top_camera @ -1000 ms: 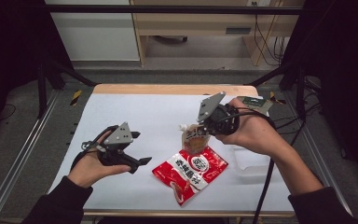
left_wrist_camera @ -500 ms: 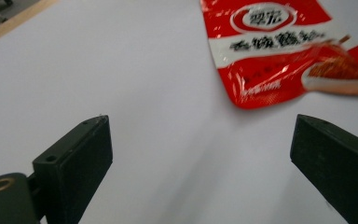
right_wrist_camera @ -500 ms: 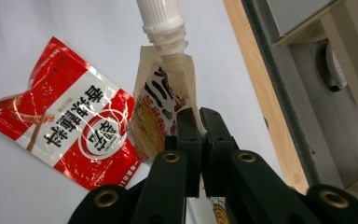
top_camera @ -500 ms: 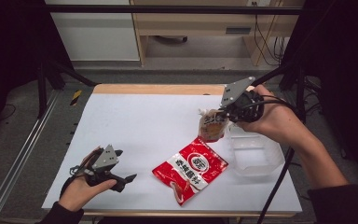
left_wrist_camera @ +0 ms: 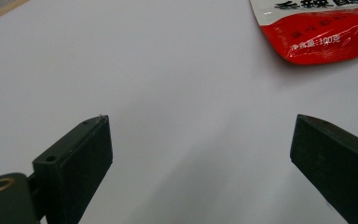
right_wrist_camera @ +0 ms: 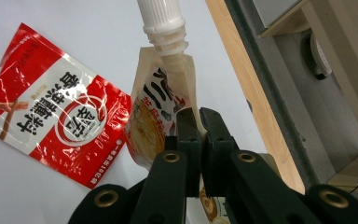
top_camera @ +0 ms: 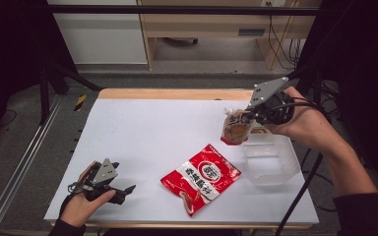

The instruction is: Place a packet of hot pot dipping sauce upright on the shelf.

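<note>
White table (top_camera: 152, 128) bears red packet (top_camera: 201, 177), clear tub (top_camera: 270, 162).

Right gripper (top_camera: 248, 115) carried spouted pouch (top_camera: 236, 127) rightward, now held above edge of clear container (top_camera: 270, 160). Left gripper (top_camera: 123, 189) withdrew toward table's near-left corner.

Right gripper (right_wrist_camera: 199, 122) clamped tight on the edge of a spouted pouch (right_wrist_camera: 156, 105), white ribbed cap (right_wrist_camera: 161, 16) pointing up-frame. Red packet (right_wrist_camera: 51, 119) flat on the white table (right_wrist_camera: 74, 28), left of the pouch. Wooden table edge (right_wrist_camera: 247, 88) running diagonally at right, grey floor beyond.
</note>
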Action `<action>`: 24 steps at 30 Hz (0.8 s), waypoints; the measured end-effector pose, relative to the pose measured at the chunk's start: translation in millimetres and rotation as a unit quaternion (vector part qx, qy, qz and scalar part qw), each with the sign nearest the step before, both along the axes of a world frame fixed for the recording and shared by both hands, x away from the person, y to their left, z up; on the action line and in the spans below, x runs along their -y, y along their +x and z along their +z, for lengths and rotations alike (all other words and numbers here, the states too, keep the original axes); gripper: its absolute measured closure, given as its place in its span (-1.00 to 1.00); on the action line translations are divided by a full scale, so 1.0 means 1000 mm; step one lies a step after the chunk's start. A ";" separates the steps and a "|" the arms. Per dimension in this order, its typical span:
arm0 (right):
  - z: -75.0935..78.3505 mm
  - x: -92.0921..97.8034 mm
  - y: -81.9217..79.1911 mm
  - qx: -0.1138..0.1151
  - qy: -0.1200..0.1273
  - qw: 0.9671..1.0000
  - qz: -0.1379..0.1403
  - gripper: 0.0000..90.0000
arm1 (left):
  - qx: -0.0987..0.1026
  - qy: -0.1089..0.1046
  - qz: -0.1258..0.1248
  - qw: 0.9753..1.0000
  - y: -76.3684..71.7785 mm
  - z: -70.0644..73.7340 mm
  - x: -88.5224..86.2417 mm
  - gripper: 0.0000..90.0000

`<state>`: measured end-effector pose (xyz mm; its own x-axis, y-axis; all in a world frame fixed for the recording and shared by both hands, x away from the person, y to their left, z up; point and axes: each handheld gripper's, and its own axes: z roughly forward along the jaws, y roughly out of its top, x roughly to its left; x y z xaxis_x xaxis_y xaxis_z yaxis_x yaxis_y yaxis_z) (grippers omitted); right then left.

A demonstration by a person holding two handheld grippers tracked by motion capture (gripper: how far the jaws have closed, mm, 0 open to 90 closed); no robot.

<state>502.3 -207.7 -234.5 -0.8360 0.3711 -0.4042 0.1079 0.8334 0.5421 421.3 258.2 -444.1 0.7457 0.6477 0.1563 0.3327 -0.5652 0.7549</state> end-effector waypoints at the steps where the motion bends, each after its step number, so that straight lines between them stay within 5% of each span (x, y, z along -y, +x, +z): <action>1: 0.000 0.002 0.000 0.001 -0.004 1.000 -0.002 0.96 | 0.000 0.003 0.001 1.000 0.000 0.000 0.000 -0.88; 24: -0.017 0.055 0.002 0.009 -0.019 0.999 -0.050 0.96 | 0.001 0.007 0.014 1.000 -0.002 -0.009 -0.003 -0.88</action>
